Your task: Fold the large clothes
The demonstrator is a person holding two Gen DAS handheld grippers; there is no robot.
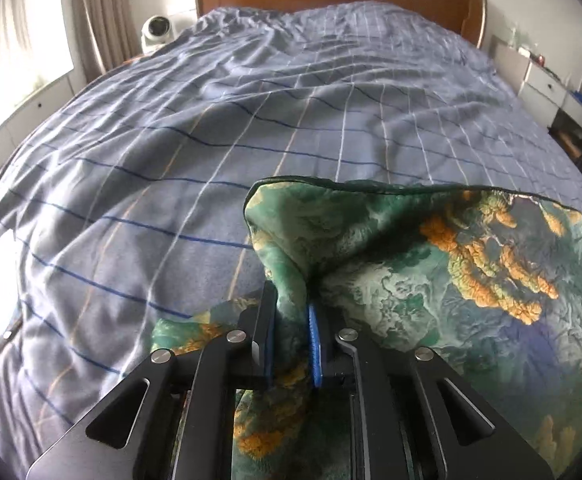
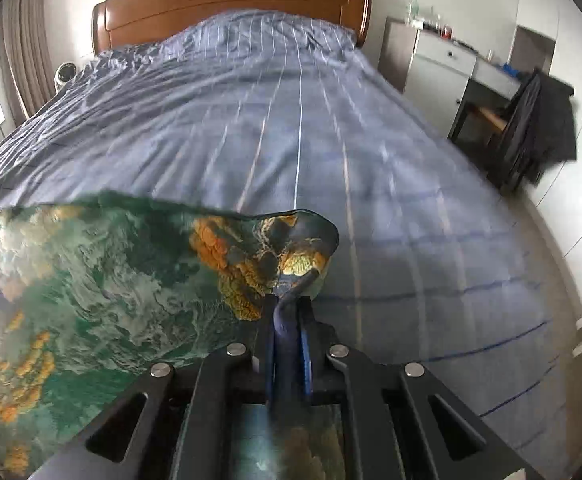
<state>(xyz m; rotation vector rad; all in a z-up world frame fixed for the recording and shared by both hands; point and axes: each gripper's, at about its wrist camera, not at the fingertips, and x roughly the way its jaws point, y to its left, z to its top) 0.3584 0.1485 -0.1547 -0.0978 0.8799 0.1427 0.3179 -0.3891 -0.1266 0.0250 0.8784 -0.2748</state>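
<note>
A: Fabric everywhere — the green printed cloth (image 1: 431, 264) is up off the bed (image 1: 211, 120), stretched between both tools near the foot edge.

B: And look at that print: mottled green and teal with knobbly orange patches, like a relief map. Thin, soft, with a dark piped hem along its top edge.

A: Left gripper (image 1: 293, 320) has a bunched fold of it. Jaws narrow, clamped on the cloth, blue pads pressing either side of the gathered corner.

B: Same story on the right gripper (image 2: 287, 320). Jaws nearly together, pinching a twisted rope of the cloth, and the corner flares out above them like a curled petal.

A: Between the two grips the hem sags slightly, and the sheet slopes back toward the cameras.

B: Underneath, the duvet cover (image 2: 291, 120) is grey-blue cotton, gridded with thin white, tan and dark blue lines, rumpled into ridges toward the head end.

A: Glossy brown wooden headboard (image 2: 231, 4) with rounded corners at the far edge. Black angular gripper frames, silver round bolts.

B: Off the bed's right edge, a white drawer unit (image 2: 443, 68) and a dark garment (image 2: 543, 120) draped over a chair.
</note>
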